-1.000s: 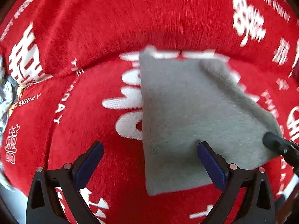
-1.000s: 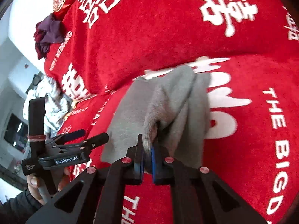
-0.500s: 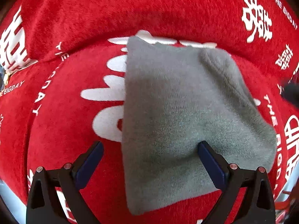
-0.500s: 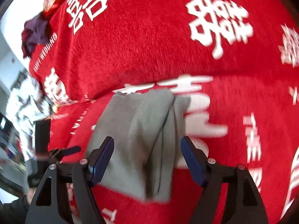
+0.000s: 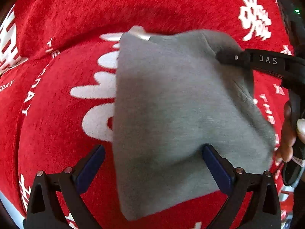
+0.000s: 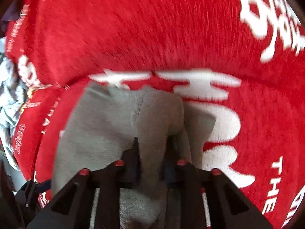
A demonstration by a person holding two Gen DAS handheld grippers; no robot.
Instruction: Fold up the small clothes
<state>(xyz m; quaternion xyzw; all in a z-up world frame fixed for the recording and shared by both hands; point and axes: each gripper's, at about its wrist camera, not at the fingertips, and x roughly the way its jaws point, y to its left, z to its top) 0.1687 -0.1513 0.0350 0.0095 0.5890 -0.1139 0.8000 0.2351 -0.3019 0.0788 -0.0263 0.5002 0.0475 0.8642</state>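
Note:
A small grey knit garment (image 5: 171, 114) lies folded on a red cloth with white lettering (image 5: 57, 114). My left gripper (image 5: 152, 164) is open at the garment's near edge, one finger on the red cloth, the other on the grey fabric. My right gripper (image 6: 152, 148) is closed on a raised fold of the grey garment (image 6: 156, 118) along its right side. In the left wrist view the right gripper's black finger (image 5: 234, 58) lies across the garment's far right corner, with the holding hand (image 5: 289, 131) at the right edge.
The red cloth rises in a thick fold behind the garment (image 6: 133, 38). A crumpled grey-white pile (image 6: 9, 99) lies past the cloth's left edge. The right wrist view is motion-blurred.
My right gripper let go of the garment, opened, then came down and closed on a fold at its right side. My left gripper stayed open and moved closer over the garment.

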